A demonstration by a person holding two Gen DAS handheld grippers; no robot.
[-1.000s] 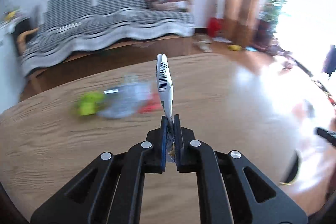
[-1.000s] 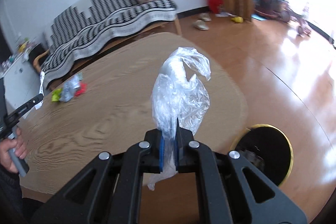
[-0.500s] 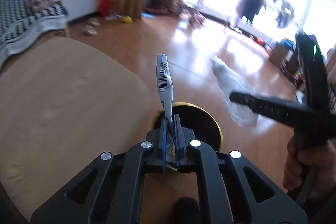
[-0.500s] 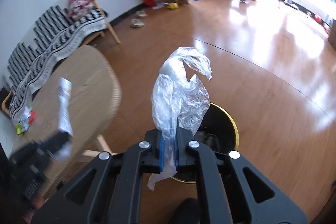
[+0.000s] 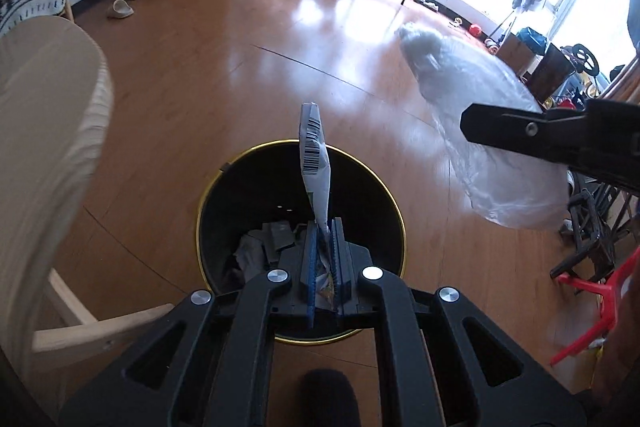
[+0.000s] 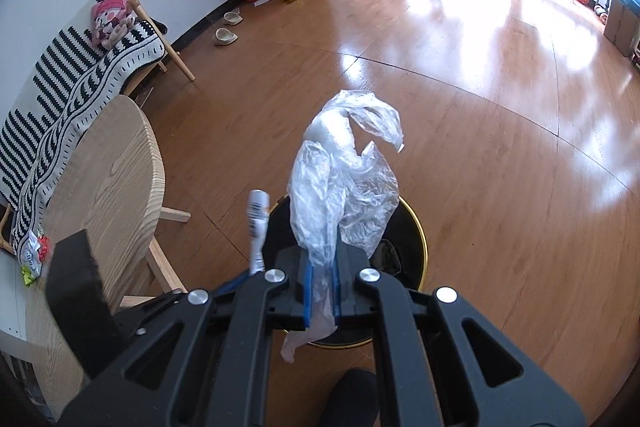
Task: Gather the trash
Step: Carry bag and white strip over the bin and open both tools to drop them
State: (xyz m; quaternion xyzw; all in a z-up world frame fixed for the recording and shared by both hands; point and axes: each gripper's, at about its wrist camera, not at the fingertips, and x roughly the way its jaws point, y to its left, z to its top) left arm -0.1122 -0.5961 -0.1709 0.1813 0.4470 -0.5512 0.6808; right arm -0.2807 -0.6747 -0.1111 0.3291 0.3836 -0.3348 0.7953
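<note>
Left tongs point(image 5: 324, 227) clamp barcoded wrapper point(image 5: 315, 163), right tongs point(image 6: 323, 259) clamp clear plastic bag point(image 6: 340, 179), both over black bin point(image 5: 240, 195).

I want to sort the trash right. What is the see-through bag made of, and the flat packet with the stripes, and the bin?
Clear bag: thin plastic film, glossy, crinkled, see-through.
Packet: looks like printed plastic or foil wrapper, flat, with a barcode; hard to tell which.
Bin: black, with a shiny gold rim, maybe metal or plastic.

Bin point(image 5: 396, 211) on floor, right of table point(image 6: 116, 163), scraps inside, seemingly
</note>
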